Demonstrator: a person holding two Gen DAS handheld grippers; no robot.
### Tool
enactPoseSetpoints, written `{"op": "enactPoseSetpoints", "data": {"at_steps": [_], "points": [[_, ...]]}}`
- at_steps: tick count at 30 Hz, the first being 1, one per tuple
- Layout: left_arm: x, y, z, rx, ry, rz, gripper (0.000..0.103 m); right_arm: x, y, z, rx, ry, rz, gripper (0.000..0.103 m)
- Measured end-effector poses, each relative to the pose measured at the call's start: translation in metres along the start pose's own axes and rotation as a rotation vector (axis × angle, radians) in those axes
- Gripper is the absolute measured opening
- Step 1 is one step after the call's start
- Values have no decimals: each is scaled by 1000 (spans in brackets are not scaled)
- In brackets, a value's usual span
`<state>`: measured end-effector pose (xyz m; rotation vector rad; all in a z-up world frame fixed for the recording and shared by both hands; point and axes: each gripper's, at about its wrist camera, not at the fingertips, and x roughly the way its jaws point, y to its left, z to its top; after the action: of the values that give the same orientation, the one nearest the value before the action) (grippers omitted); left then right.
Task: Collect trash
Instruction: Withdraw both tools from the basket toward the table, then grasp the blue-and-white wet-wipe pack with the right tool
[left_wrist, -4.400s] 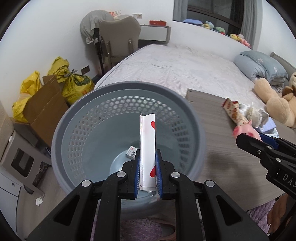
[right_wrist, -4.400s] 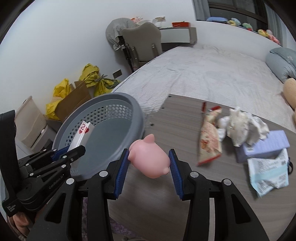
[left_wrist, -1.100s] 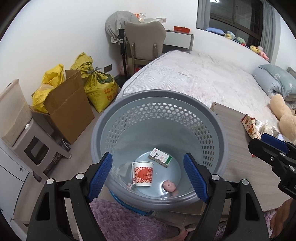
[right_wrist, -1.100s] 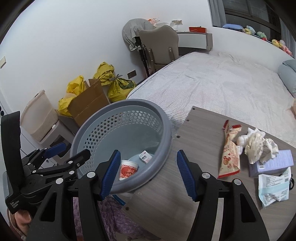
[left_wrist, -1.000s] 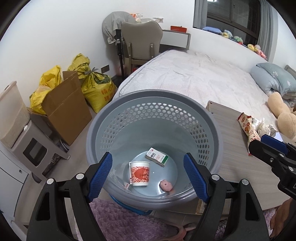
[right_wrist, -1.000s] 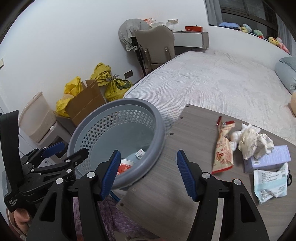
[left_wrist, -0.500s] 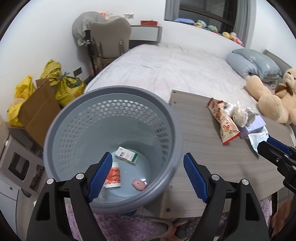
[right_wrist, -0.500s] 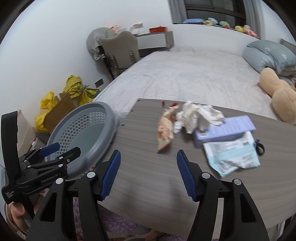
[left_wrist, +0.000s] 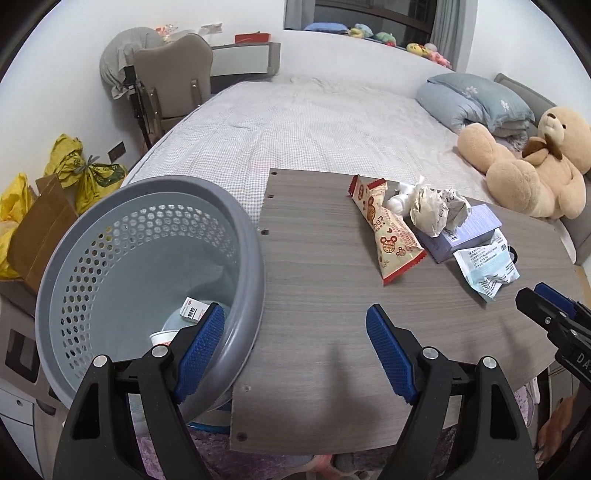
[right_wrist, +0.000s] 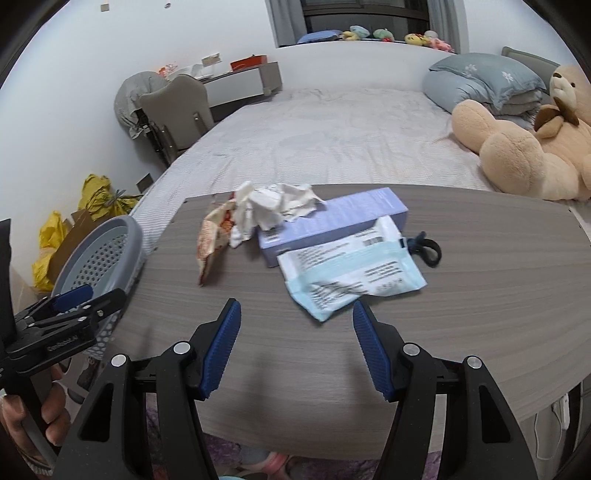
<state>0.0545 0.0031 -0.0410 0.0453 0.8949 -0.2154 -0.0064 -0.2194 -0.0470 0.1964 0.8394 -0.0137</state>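
Blue-padded, the left gripper (left_wrist: 295, 349) and right gripper (right_wrist: 293, 341) both hang wide apart and empty over the near edge of the tabletop (left_wrist: 314, 295). Beyond them lie a pale blue packet (right_wrist: 351, 269), a lilac box (right_wrist: 332, 221), a snack wrapper (left_wrist: 388, 232) and crumpled paper (right_wrist: 277, 203). Left of the tabletop stands the grey basket (left_wrist: 110, 240), a cup (left_wrist: 162, 336) and small carton (left_wrist: 192, 309) inside.

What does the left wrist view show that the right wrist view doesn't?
Only the left wrist view: the basket's inside, holding a cup and a small box.

Only the right wrist view: a hand and a black loop on the table.

Both: snack wrapper, tissue, purple box, blue-white packet, teddy bear, both hand-held grippers open.
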Motion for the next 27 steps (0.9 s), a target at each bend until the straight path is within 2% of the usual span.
{"op": "enactPoseSetpoints", "data": {"at_steps": [12,27], "points": [[12,-12,13,1,6,6,78,41,-14,1,39,64,-35,61],[21,-18,24,22,-7,14,78,61,-24,10,79,97,-121,61]]}}
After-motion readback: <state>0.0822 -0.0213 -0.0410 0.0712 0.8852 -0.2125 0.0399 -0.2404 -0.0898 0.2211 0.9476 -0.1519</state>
